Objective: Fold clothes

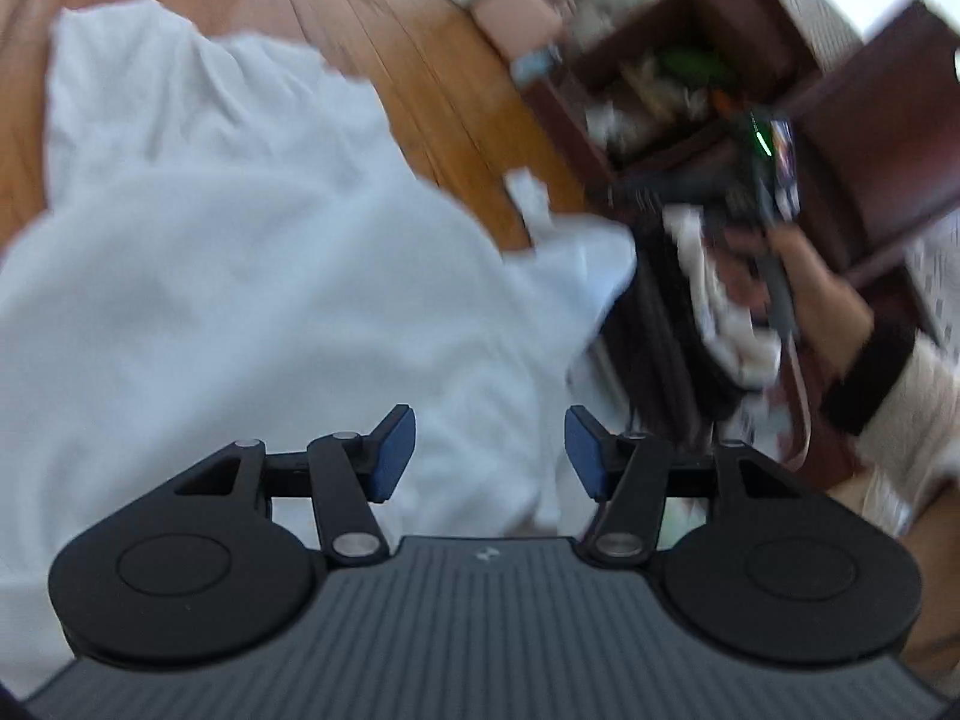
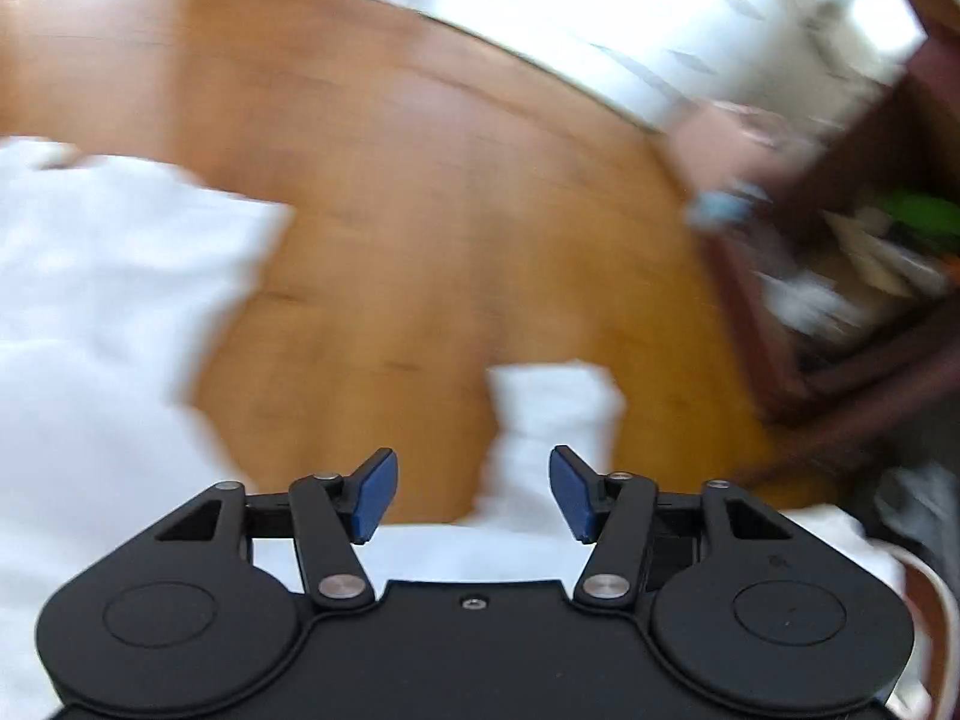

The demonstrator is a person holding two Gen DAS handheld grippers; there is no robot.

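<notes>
White garment (image 1: 240,276), left gripper (image 1: 489,450) open (empty)

- Looks like a home, prob. a living rm or bedroom.
- Warm orange-brown wooden plank floor (image 2: 432,192), w/ a crumpled white cloth garment (image 1: 240,276) spread on it.
- Dark reddish-brown wooden open shelf unit (image 1: 708,60), crammed w/ mixed household bits: papers, sth green; too blurred to name.
- White panelled wall (image 2: 600,18) behind, brightly lit.
</notes>
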